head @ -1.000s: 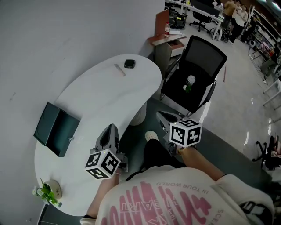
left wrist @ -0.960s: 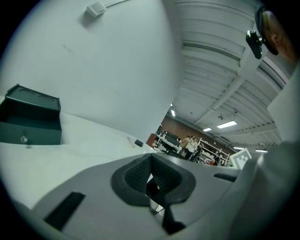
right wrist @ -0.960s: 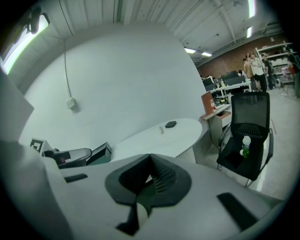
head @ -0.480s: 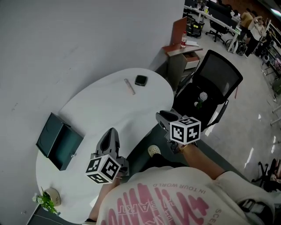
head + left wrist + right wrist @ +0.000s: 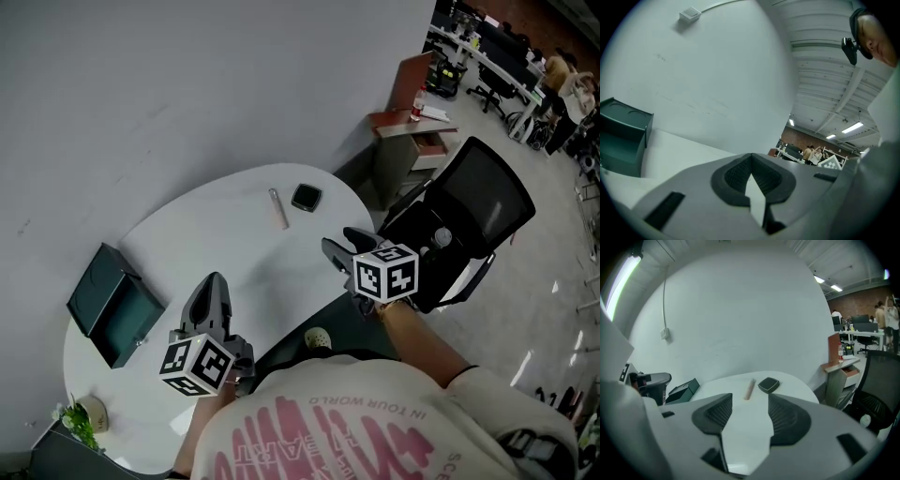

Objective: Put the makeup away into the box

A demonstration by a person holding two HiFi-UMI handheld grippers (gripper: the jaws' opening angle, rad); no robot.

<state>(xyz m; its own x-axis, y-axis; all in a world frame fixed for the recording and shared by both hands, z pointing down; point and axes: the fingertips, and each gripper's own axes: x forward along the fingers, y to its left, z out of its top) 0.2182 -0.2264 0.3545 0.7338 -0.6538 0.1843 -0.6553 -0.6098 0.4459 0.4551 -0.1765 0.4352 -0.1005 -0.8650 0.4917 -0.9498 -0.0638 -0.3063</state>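
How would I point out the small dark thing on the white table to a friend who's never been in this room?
Start at the white table and go to its end nearest the black chair. Two small things lie there side by side, not touching. The compact is the dark, flat, rounded square; its neighbour is a thin pale stick.

The dark green box (image 5: 623, 136) runs off the left gripper view's left edge.
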